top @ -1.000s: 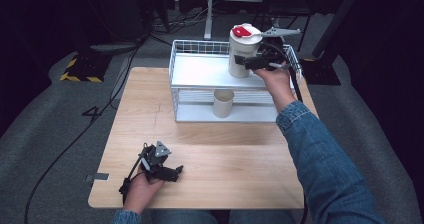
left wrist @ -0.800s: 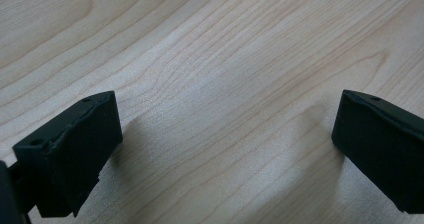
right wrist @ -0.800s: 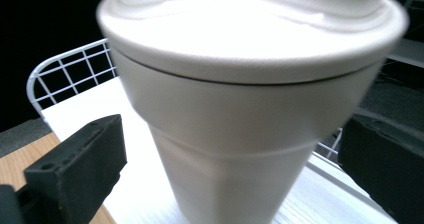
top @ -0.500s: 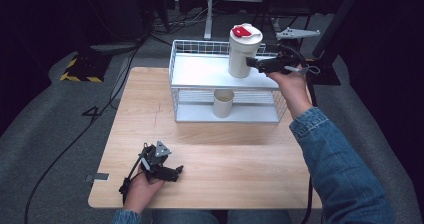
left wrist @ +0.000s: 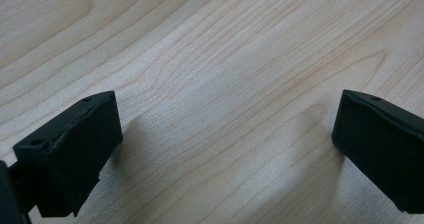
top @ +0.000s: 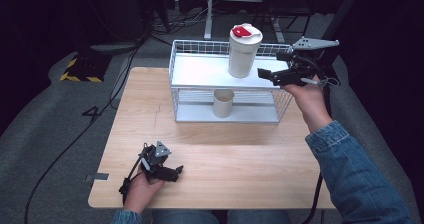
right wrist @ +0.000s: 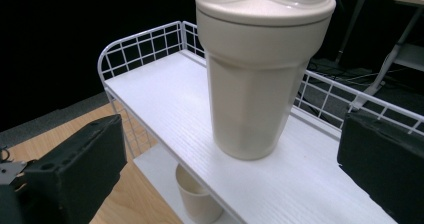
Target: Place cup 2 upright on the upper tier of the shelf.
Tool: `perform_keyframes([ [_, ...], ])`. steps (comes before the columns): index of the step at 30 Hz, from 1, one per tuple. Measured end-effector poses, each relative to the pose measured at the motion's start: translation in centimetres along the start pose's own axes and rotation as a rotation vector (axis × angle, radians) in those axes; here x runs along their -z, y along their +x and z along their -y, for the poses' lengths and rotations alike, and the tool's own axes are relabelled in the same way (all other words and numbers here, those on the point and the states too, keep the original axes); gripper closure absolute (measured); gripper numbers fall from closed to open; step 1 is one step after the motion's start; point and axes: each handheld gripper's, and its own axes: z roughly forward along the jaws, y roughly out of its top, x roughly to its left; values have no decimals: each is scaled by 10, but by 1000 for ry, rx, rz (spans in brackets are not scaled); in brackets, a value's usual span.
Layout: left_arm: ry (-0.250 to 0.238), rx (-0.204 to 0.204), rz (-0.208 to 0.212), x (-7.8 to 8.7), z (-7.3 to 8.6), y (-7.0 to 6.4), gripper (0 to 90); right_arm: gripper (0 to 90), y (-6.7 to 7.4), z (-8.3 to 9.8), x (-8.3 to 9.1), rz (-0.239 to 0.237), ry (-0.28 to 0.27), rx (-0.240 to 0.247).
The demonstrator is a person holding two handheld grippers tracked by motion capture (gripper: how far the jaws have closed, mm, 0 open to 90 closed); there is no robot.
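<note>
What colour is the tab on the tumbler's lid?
Red, on the cream tumbler; clearest in the high view.

— Where do we find the rack [top: 182,79]?

— At the far side of the table [top: 240,159], toward its right. On its upper shelf [right wrist: 280,179] we see the lidded tumbler [top: 243,51] standing upright; on the lower shelf, just beneath it, the small cup [top: 223,103].

— And the grippers?

— The right gripper [top: 274,75] sits just right of the tumbler, apart from it. The left gripper [top: 170,171] lies at the table's near left, well apart from the rack.
</note>
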Motion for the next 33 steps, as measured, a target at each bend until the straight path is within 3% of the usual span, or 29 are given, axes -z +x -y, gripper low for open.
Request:
perform_keyframes([
  [17, -1, -10, 3, -3, -3, 2, 2, 0, 7, 37, 51, 13, 46, 17],
  [33, 3, -7, 11, -3, -4, 3, 2, 18, 11, 91, 78, 37, 96, -24],
])
